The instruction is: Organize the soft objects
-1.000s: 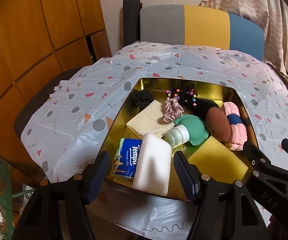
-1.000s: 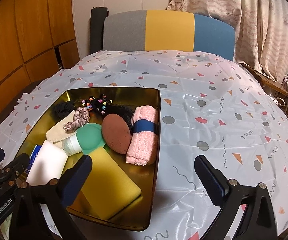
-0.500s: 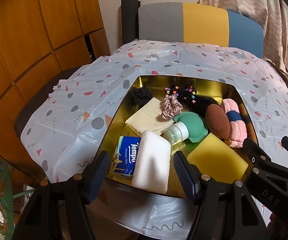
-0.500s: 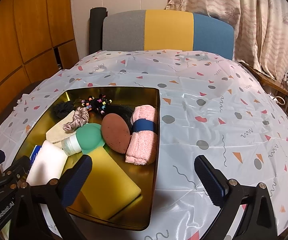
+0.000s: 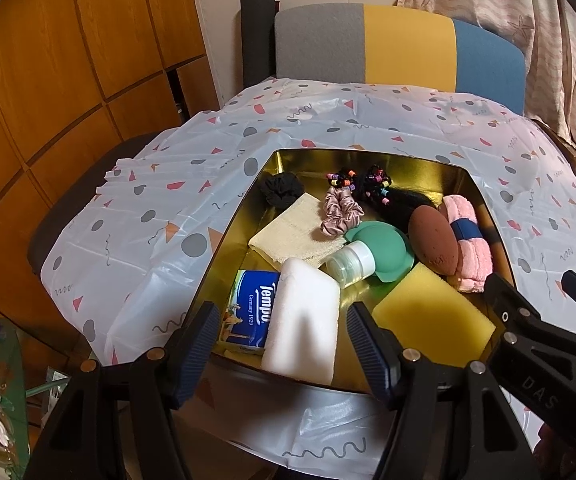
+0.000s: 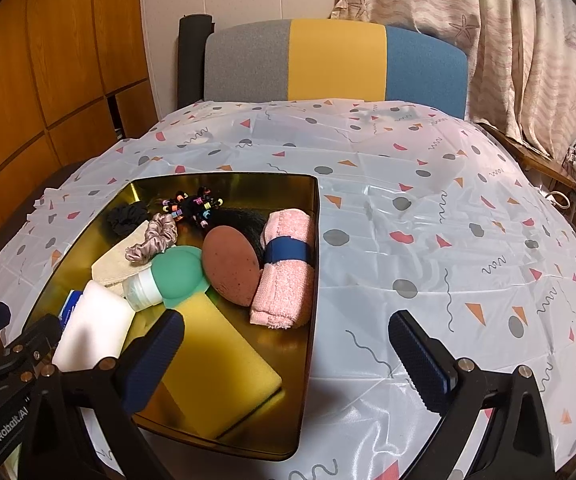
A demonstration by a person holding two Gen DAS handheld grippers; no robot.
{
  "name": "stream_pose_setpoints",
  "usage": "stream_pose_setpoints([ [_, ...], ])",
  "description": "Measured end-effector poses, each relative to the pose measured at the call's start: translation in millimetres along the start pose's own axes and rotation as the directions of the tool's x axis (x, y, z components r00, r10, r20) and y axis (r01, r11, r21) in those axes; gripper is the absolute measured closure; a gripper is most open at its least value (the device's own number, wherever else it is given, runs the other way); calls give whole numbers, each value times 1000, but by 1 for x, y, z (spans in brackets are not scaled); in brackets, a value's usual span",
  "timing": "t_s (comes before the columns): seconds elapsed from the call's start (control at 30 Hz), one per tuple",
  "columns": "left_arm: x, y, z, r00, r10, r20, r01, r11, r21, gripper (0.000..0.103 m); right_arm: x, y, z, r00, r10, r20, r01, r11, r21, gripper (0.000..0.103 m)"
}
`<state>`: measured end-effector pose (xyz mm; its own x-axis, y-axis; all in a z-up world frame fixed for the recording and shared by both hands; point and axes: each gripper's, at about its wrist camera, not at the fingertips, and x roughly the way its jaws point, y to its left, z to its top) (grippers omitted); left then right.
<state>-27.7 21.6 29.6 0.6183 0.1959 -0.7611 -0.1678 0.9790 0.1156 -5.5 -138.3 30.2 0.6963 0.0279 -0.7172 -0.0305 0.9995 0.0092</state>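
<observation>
A gold tray sits on the table and holds soft items: a white sponge, a yellow sponge, a rolled pink towel, a brown oval sponge, a green pad with a small bottle, a cream cloth, a pink scrunchie, a black scrunchie and a Tempo tissue pack. My left gripper is open and empty at the tray's near edge. My right gripper is open and empty over the near right corner.
A patterned plastic cloth covers the table. A grey, yellow and blue chair back stands behind it. Wooden panels are on the left, curtains on the right. Beaded hair ties lie at the tray's back.
Both grippers have drawn back slightly from the tray; the scene sits a little farther away. Nothing in the tray has moved.
</observation>
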Motion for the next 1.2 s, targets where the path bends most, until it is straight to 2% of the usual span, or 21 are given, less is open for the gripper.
stream_pose_setpoints([
  [0.3,1,-1,-1,1000,-23,-12,23,1000,-7,36,0,0,-1,1000,2,-4,-2,1000,-2,0],
  [1.03,-1,0,-1,1000,9,9,-9,1000,10,36,0,0,-1,1000,4,0,-4,1000,-3,0],
  [1.2,-3,-2,-3,999,34,36,-35,999,24,36,0,0,-1,1000,5,-1,-5,1000,-3,0],
])
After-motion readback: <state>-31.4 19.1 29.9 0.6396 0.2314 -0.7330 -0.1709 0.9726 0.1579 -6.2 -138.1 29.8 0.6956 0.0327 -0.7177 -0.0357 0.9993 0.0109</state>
